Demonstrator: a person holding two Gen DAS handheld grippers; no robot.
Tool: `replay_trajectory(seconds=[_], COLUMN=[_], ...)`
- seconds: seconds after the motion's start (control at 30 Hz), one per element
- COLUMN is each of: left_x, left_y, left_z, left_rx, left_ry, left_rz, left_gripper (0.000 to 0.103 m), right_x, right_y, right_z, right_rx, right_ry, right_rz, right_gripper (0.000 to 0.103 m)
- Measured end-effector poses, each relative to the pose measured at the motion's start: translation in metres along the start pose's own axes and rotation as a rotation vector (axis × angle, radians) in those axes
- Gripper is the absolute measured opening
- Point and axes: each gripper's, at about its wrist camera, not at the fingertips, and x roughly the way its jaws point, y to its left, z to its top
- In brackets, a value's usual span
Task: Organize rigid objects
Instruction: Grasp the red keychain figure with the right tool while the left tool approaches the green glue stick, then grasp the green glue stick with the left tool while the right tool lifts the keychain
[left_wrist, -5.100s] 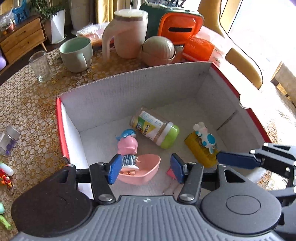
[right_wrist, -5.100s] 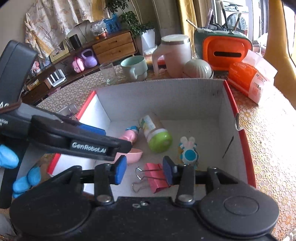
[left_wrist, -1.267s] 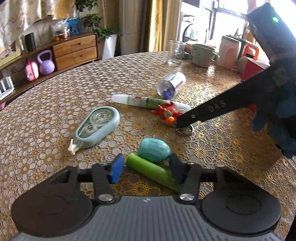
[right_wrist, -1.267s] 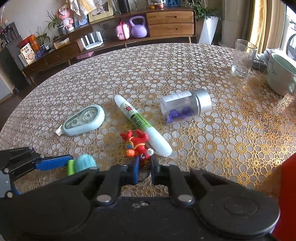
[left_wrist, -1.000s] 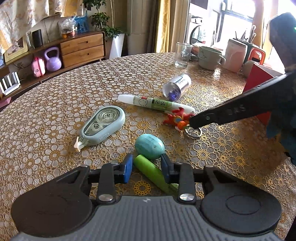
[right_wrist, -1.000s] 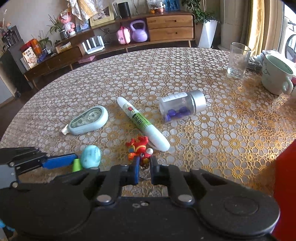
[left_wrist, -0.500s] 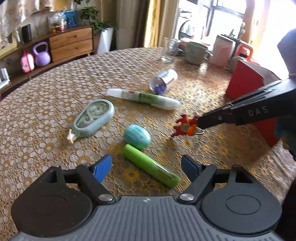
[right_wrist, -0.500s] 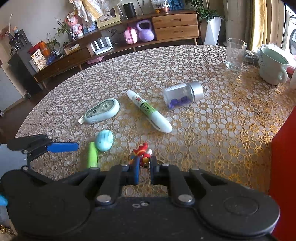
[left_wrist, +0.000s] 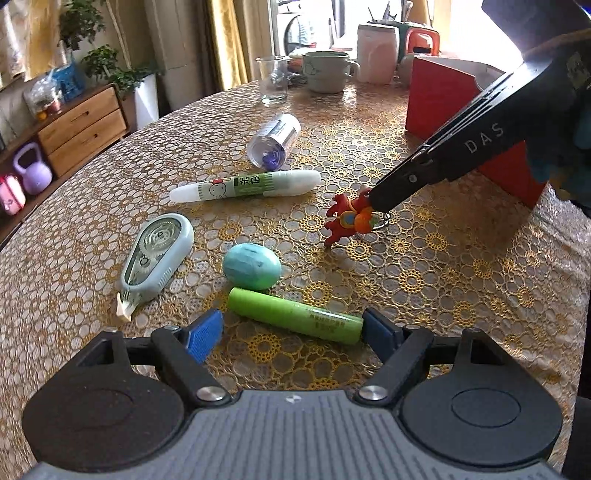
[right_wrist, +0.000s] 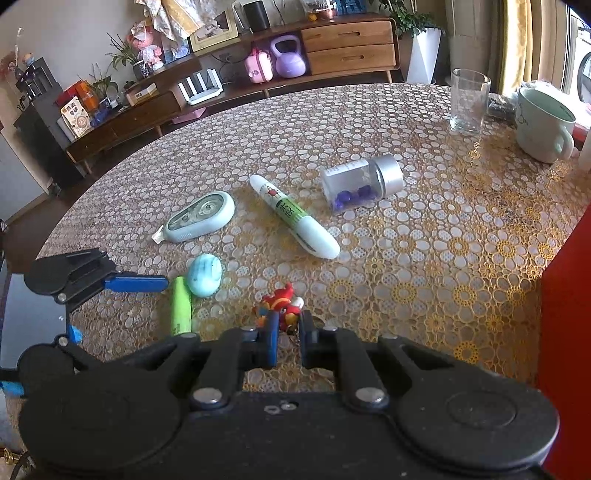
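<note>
On the table (left_wrist: 92, 206), going left to right, a pale blue tape dispenser (left_wrist: 157, 258) is lying flat. Beside it a teal egg (left_wrist: 252, 266) is touching a green tube (left_wrist: 293, 315). The left gripper (left_wrist: 291, 332) is hovering with its jaws standing wide around that tube, not pressing it. Farther right, the right gripper (right_wrist: 288, 334) is pinching a red toy figure (right_wrist: 280, 308), its jaws narrow, just above the table. A red box (left_wrist: 439, 103) is standing at the far right.

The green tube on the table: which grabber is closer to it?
Left. The left gripper is open right around the green tube. The right gripper is off to the side, shut on the red toy.
</note>
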Motion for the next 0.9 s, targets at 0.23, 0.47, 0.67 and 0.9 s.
replay_trajectory(seconds=[0.23, 0.47, 0.67, 0.9], left_x=[0.007, 0.010, 0.005, -0.012], left_y=[0.009, 0.013, 0.013, 0.005], left_z=[0.000, -0.001, -0.001, 0.004], left_rx=[0.014, -0.017, -0.091, -0.200], left_ry=[-0.019, -0.042, -0.053, -0.055], left_rz=[-0.052, -0.071, -0.061, -0.044], left_gripper=[0.085, 0.084, 0.082, 0.082], right_x=[0.001, 0.001, -0.006, -0.034], right_y=[0.001, 0.002, 0.006, 0.007], right_z=[0.001, 0.000, 0.001, -0.001], right_rx=[-0.003, -0.006, -0.003, 0.003], right_ry=[0.011, 0.015, -0.012, -0.052], right_rz=[-0.003, -0.007, -0.003, 0.011], right_gripper=[0.010, 0.010, 0.010, 0.010])
